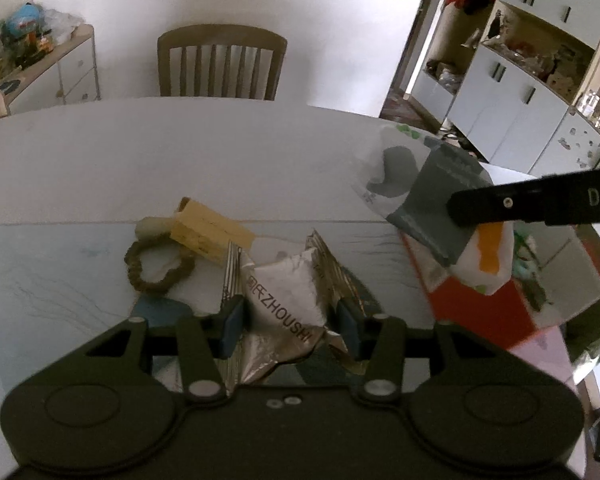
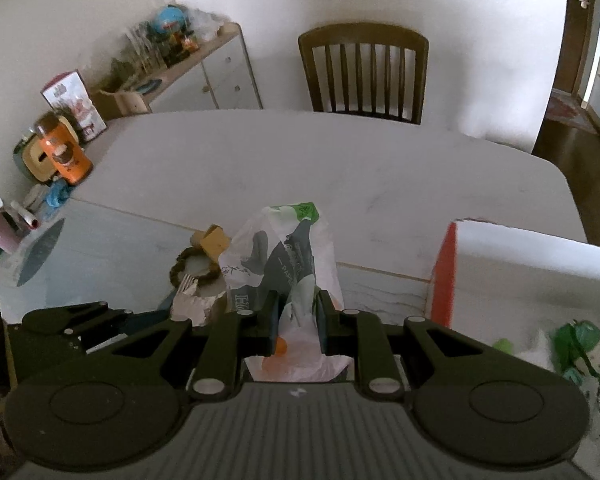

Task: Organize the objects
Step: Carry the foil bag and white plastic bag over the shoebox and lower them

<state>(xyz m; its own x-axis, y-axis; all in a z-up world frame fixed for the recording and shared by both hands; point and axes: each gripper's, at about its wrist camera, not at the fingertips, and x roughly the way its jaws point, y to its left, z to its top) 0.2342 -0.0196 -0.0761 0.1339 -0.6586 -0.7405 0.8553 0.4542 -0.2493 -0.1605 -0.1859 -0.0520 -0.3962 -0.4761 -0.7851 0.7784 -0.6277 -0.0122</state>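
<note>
Left claw: the left gripper has its blue pads pressed into both sides of a crinkled silver foil snack packet with black lettering — a half-wide hold, the packet bulging up between the fingers.
Right claw: the right gripper is pinched nearly shut on a thin white plastic pouch printed in grey, green and orange, which stands up ahead of the fingertips and sags below them.
Where things are: both packets look lifted clear of the pale marble-look table. Just beyond the left claw's tips lie a yellow wooden block, a brown braided ring and a metal fork. To the right of the right claw — an open white box with a red-orange side wall.
Foil packet handling: light, I'd say, and crushable; foil is slick, so a grip across the fuller middle looks safer than one at a sealed edge.
Plastic pouch handling: soft and floppy, likely very light; it will swing and fold. Pinching a gathered bunch of film, as now, seems right — a single layer could slip out.
Risk: squeeze harder and the contents may crumble, if either packet holds anything brittle.
</note>
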